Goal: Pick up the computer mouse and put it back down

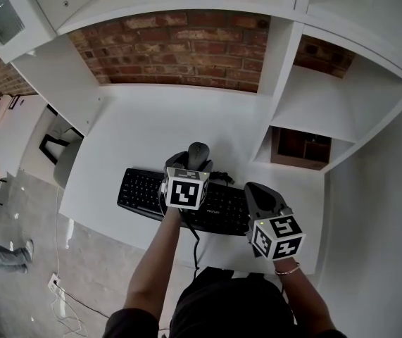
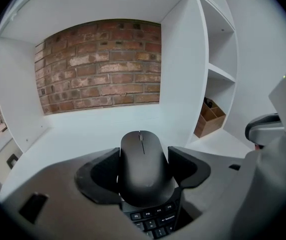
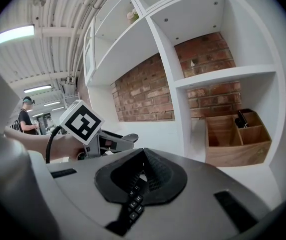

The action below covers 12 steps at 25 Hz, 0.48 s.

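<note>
Left claw [image 2: 144, 173]: closed on mouse [image 2: 143, 151], gripping both flanks; mouse over keyboard [image 1: 143, 189], toward its 12 o'clock edge, on white bench [image 1: 151, 129]; right claw [image 3: 141, 176]: pressed together, empty, at 4 o'clock of left claw.

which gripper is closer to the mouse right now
Left. The left gripper grips the mouse between its jaws, above the keyboard's far edge. The right gripper, shut and empty, sits apart to the right, over the keyboard's right end.
</note>
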Each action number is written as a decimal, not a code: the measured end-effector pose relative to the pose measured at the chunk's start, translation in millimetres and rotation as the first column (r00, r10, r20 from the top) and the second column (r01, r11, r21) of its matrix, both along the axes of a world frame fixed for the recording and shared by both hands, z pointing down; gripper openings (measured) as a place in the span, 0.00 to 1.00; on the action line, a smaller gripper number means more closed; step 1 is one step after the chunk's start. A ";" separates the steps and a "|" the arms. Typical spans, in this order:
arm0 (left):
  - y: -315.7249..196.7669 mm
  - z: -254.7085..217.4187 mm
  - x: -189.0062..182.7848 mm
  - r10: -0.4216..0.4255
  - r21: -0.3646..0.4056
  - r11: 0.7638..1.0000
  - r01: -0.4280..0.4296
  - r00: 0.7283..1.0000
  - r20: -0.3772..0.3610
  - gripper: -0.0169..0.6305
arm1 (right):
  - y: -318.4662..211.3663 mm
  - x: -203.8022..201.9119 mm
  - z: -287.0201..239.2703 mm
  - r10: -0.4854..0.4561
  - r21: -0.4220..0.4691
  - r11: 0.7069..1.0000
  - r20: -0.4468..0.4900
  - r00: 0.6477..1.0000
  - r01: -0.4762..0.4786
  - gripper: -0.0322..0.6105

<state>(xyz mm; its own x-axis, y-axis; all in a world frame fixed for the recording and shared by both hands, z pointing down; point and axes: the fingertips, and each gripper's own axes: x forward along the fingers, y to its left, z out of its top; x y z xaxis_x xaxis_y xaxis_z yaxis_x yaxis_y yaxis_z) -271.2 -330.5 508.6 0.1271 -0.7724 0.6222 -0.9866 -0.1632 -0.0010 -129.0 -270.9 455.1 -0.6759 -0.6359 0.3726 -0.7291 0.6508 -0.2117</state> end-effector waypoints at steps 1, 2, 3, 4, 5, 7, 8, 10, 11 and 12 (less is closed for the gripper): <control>-1.9 0.0 -3.3 -0.004 -0.006 1.000 0.004 1.000 -0.001 0.49 | -1.2 -3.6 -0.4 0.001 0.001 1.000 0.002 1.000 -0.001 0.06; -4.1 0.8 -6.0 -0.007 -0.011 1.000 0.007 1.000 -0.002 0.49 | -2.3 -7.0 -0.7 0.000 0.002 1.000 0.002 1.000 0.000 0.06; -6.5 2.2 -8.5 -0.009 -0.015 1.000 0.009 1.000 -0.003 0.49 | -3.5 -10.4 -1.1 -0.001 0.004 1.000 0.001 1.000 0.001 0.06; -8.9 4.1 -10.7 -0.009 -0.018 1.000 0.009 1.000 -0.004 0.49 | -4.7 -13.6 -1.4 -0.002 0.005 1.000 0.000 1.000 0.002 0.06; -11.4 5.9 -12.7 -0.011 -0.022 1.000 0.010 1.000 -0.007 0.49 | -6.1 -16.4 -1.8 -0.003 0.007 1.000 -0.002 1.000 0.003 0.06; -16.4 8.7 -16.3 -0.014 -0.027 1.000 0.014 1.000 -0.015 0.49 | -9.6 -21.2 -2.3 -0.003 0.011 1.000 -0.007 1.000 0.003 0.06; -18.9 9.8 -18.1 -0.016 -0.029 0.999 0.015 1.000 -0.019 0.49 | -11.5 -23.3 -2.1 -0.003 0.012 1.000 -0.009 1.000 0.004 0.06; -24.2 11.8 -21.8 -0.017 -0.031 0.999 0.016 1.000 -0.021 0.49 | -14.5 -27.4 -0.7 -0.004 0.012 1.000 -0.014 1.000 0.004 0.06; -26.8 13.1 -23.8 -0.018 -0.031 0.999 0.017 1.000 -0.022 0.49 | -15.5 -29.1 0.5 -0.005 0.010 1.000 -0.016 1.000 0.005 0.06; -29.6 14.8 -25.9 -0.021 -0.031 0.999 0.020 0.999 -0.025 0.49 | -16.3 -30.6 1.9 -0.006 0.008 1.000 -0.018 1.000 0.006 0.06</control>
<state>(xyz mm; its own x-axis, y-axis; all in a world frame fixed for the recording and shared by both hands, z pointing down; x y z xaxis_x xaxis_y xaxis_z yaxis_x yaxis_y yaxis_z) -297.1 -360.2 523.4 0.1275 -0.7558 0.6422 -0.9894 -0.1423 0.0289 -159.5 -287.1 457.0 -0.6728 -0.6349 0.3798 -0.7288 0.6569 -0.1929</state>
